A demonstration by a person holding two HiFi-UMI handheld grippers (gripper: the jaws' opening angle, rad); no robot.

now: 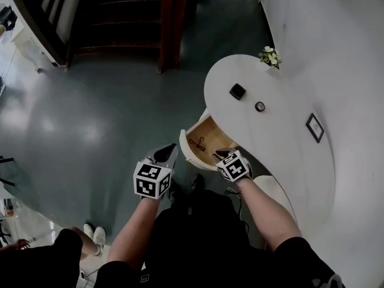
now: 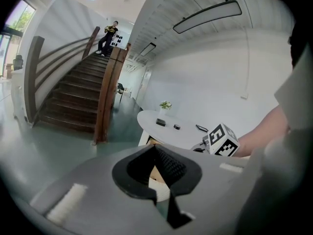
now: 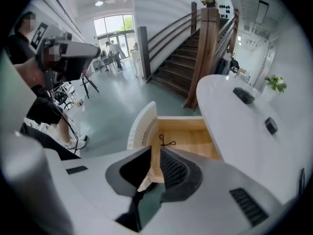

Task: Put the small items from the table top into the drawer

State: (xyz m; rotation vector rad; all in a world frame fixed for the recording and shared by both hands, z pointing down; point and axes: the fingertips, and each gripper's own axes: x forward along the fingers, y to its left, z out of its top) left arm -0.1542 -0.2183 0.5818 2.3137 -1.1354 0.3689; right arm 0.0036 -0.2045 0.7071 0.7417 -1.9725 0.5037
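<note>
A white oval table (image 1: pixel 282 143) has its wooden drawer (image 1: pixel 211 138) pulled open; a thin black cord (image 1: pixel 197 141) lies inside it. On the top sit a black square item (image 1: pixel 237 91), a small round item (image 1: pixel 259 106) and a dark framed piece (image 1: pixel 314 127). My right gripper (image 1: pixel 223 154) hovers at the drawer's near corner, jaws close together with nothing between them (image 3: pixel 155 151). My left gripper (image 1: pixel 170 147) is left of the drawer front, shut and empty (image 2: pixel 155 148).
A small flower pot (image 1: pixel 270 56) stands at the table's far end against the curved white wall (image 1: pixel 336 53). A wooden post (image 1: pixel 171 23) and dark staircase (image 1: pixel 120 11) rise beyond. A person stands on the stairs (image 2: pixel 108 35). Feet in white shoes (image 1: pixel 93 236) are at lower left.
</note>
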